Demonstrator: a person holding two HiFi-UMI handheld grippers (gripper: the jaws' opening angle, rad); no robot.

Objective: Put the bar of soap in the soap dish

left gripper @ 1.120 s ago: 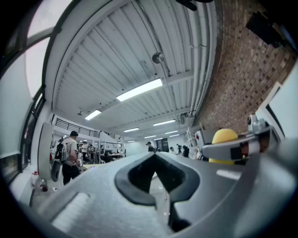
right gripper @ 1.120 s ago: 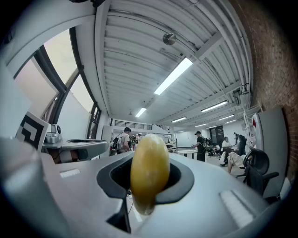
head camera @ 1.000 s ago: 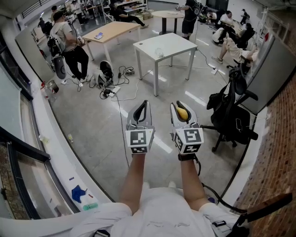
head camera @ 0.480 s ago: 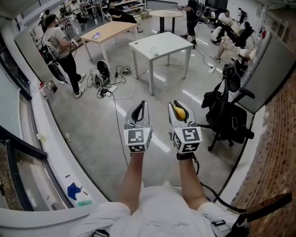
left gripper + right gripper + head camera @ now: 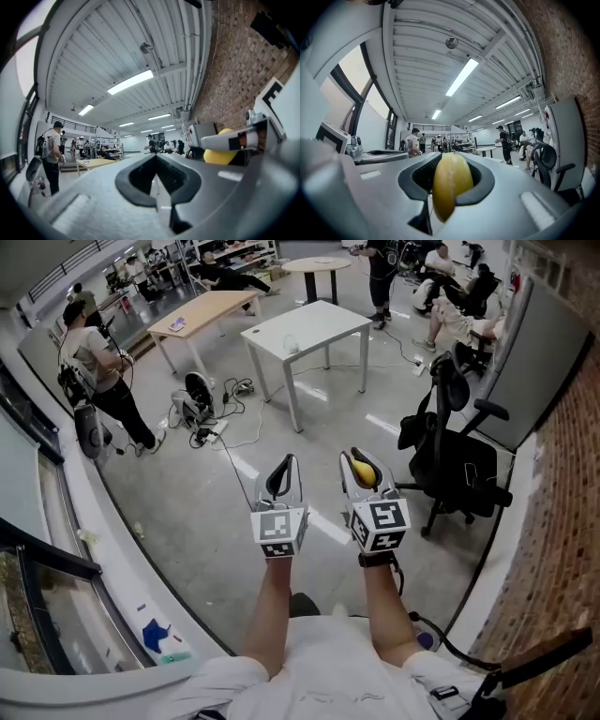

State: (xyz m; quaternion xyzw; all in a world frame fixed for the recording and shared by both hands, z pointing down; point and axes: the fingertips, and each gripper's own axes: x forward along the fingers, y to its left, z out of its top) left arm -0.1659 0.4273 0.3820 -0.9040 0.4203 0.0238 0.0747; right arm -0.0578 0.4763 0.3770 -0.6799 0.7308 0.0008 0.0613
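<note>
your left claw (image 5: 285, 467): jaws together, nothing between them. your right claw (image 5: 362, 463): clamped on the yellow soap (image 5: 366, 472), which sits upright between its jaws. you hold both claws side by side in front of you, above the grey floor (image 5: 187, 512).

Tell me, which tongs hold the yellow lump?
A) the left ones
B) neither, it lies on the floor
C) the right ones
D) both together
C: the yellow bar of soap sits pinched in the right tongs, while the left tongs are shut on nothing.
</note>
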